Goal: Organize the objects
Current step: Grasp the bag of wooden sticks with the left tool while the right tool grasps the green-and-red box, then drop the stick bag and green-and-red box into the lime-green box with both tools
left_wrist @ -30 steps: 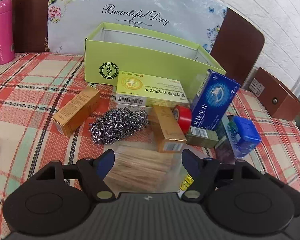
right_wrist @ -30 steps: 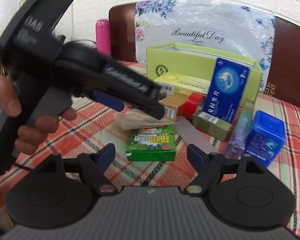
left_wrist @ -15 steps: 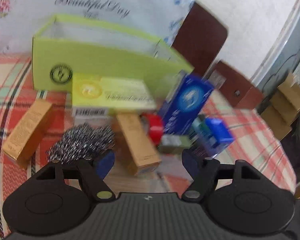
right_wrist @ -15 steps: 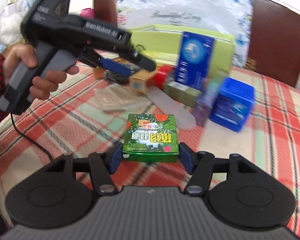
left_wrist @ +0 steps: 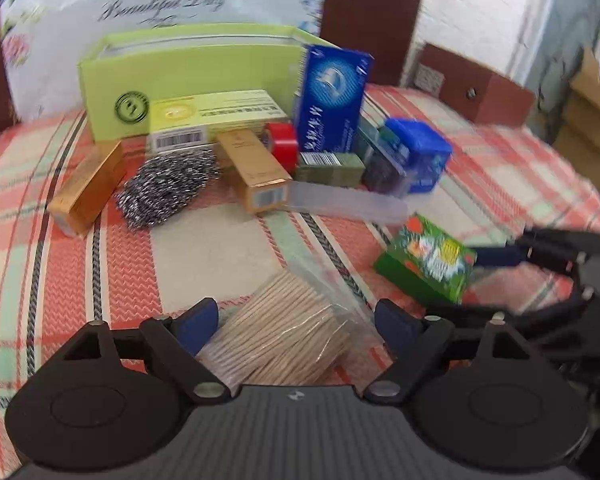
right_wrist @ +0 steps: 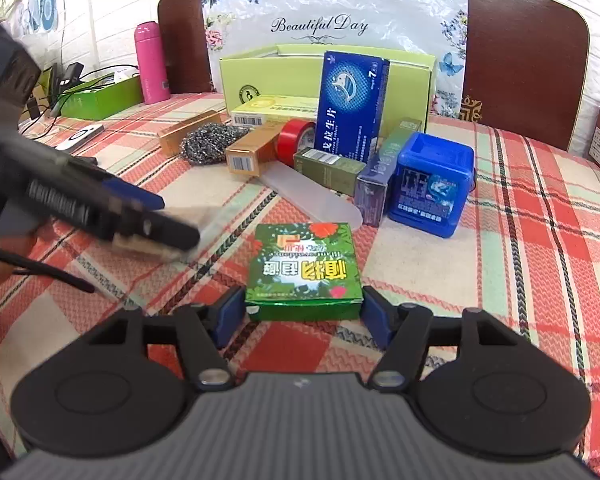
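My left gripper (left_wrist: 296,322) is open around a clear bag of toothpicks (left_wrist: 284,332) lying on the plaid tablecloth; its jaws do not touch the bag. My right gripper (right_wrist: 302,312) is open, its blue pads on either side of a green box (right_wrist: 304,268) on the cloth. The green box (left_wrist: 426,258) also shows in the left wrist view, with the right gripper's fingers (left_wrist: 500,256) at it. The left gripper (right_wrist: 140,216) shows in the right wrist view over the bag (right_wrist: 188,228). An open light-green carton (right_wrist: 324,76) stands at the back.
In front of the carton lies a pile: tall blue box (right_wrist: 352,104), yellow box (right_wrist: 272,114), red tape roll (right_wrist: 296,140), steel scourer (right_wrist: 208,142), gold boxes (right_wrist: 252,152), blue cube container (right_wrist: 432,184), clear plastic strip (right_wrist: 312,196). A pink bottle (right_wrist: 152,64) stands far left.
My left gripper has pulled back and down so the toothpick bag sits between its jaws. My right gripper has moved forward onto the green box, its jaws narrowing around it.
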The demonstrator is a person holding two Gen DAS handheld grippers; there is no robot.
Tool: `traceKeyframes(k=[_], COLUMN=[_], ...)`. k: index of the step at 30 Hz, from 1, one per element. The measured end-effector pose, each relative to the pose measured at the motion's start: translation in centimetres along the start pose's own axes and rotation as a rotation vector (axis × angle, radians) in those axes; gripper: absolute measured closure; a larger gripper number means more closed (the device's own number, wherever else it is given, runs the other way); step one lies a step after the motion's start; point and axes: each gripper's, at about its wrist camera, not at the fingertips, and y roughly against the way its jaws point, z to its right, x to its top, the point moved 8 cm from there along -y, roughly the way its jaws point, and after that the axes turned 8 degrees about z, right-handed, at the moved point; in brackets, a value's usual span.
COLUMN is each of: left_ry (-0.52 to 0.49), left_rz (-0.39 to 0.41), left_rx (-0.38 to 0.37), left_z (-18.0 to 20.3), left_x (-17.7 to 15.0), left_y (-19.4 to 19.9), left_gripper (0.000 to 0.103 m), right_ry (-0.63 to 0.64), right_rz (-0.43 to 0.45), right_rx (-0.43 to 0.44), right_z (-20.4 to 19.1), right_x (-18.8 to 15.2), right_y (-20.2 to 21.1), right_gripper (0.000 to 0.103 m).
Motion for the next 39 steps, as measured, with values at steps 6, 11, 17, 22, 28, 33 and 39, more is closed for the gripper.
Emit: traceKeyframes(k=[6,11,17,22,28,33,39], left_ry=[-0.017,-0.015,-0.085,0.071,0.047,0.054,0.118], left_rz=[-0.009,-0.015,-0.01,-0.001,0.016,0.021,0.061], left_rx=[-0.029,-0.018,0.035,0.156,0.144,0.126,0.082], left_z=[-0.5,-1.4,-0.6,-2.1,-0.9,-0.7,-0.7], left_x=[0.0,-0.5,-0.7,1.1,1.5,1.9,3.1], left_y=[1.4,2.5,1.3,-0.6,-1.3,-1.2,1.1], left_gripper=[0.014,0.014,0.046,0.062,0.032,0.075,0.083], right_ry=[0.008,0.022,0.026,0.01,0.016,0.031,0.032], right_rz=[0.018,0.012,0.008,0.01,0.014,0.002,0.09], right_rx=[-0.007,0.006,0.012,0.0,-0.008,-0.025,-0.01], right_z=[0.3,-0.1,-0.6,-0.5,-0.7,-0.8,-1.1], right_x=[0.1,0.3,0.3,0.8,1.2,0.9,2.4], right_y=[0.9,0.5,-0.2,-0.8,-1.3,-1.9,-0.1], right_gripper=[0.036,0.036,0.034,0.033,0.034,0.043,0.043])
